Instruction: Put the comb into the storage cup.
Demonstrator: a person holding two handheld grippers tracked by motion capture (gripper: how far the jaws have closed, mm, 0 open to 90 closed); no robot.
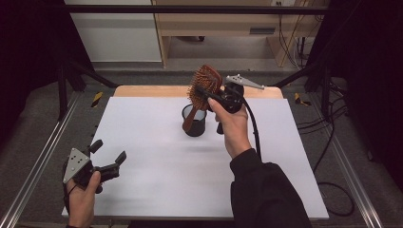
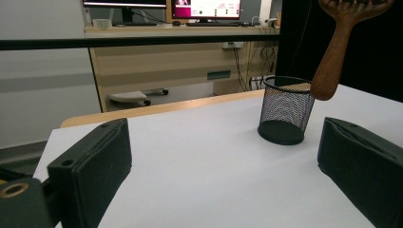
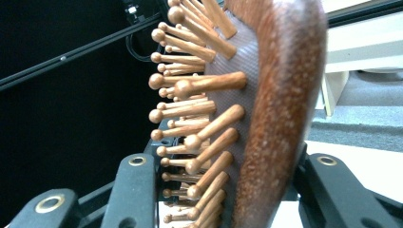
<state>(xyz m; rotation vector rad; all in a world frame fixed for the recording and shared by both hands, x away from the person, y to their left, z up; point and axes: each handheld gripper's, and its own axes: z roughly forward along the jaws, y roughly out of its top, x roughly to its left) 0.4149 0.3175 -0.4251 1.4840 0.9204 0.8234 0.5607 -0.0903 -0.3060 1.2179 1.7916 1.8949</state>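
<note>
Hairbrush head cut off by top edge in left gripper view; handle tip hides mesh cup rim.

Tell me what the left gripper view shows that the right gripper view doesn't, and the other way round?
The left gripper view alone shows the black mesh cup standing on the white table, framed by the wide-open left gripper, with monitors on a desk behind. The right gripper view alone shows the brush's wooden pins close up, the right gripper clamped on its head. Both share the wooden hairbrush: its handle tip hangs at the cup's rim.
</note>
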